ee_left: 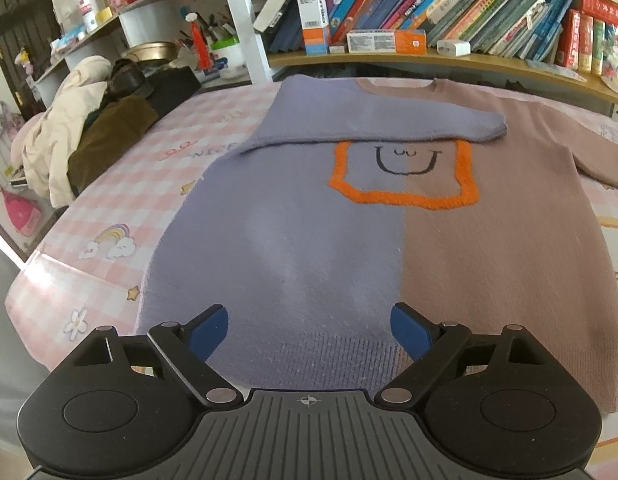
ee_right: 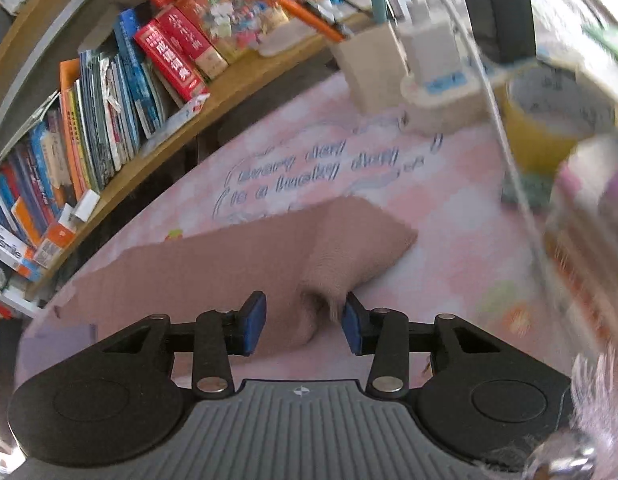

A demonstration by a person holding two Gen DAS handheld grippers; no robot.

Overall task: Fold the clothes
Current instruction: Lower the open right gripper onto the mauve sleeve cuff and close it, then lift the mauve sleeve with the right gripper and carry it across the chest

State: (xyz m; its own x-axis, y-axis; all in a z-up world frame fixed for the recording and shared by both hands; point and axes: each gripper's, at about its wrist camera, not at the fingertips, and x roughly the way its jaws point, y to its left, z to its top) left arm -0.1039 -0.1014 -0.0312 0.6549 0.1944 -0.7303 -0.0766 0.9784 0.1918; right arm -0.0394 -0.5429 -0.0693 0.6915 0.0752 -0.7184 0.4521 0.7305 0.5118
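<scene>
A half purple, half brown sweater (ee_left: pixel 309 240) with an orange square and a smiling face lies flat on the pink checked bed sheet (ee_left: pixel 121 208). Its purple sleeve (ee_left: pixel 369 120) is folded across the chest. My left gripper (ee_left: pixel 309 332) hovers over the ribbed hem, open wide with nothing between its fingers. In the right wrist view the brown sleeve (ee_right: pixel 229 264) stretches out on the sheet, its cuff end (ee_right: pixel 361 236) bunched up into a ridge. My right gripper (ee_right: pixel 305 322) stands narrowly open around that ridge. The fabric touches the right pad (ee_right: pixel 351 324), and the left pad stands apart from it.
A shelf of books (ee_left: pixel 449 12) runs along the far side of the bed. A heap of clothes (ee_left: pixel 81 136) sits at the left edge. Near the brown sleeve stand a yellow cup (ee_right: pixel 549 120), a white box (ee_right: pixel 373 72) and a clear container (ee_right: pixel 581 240).
</scene>
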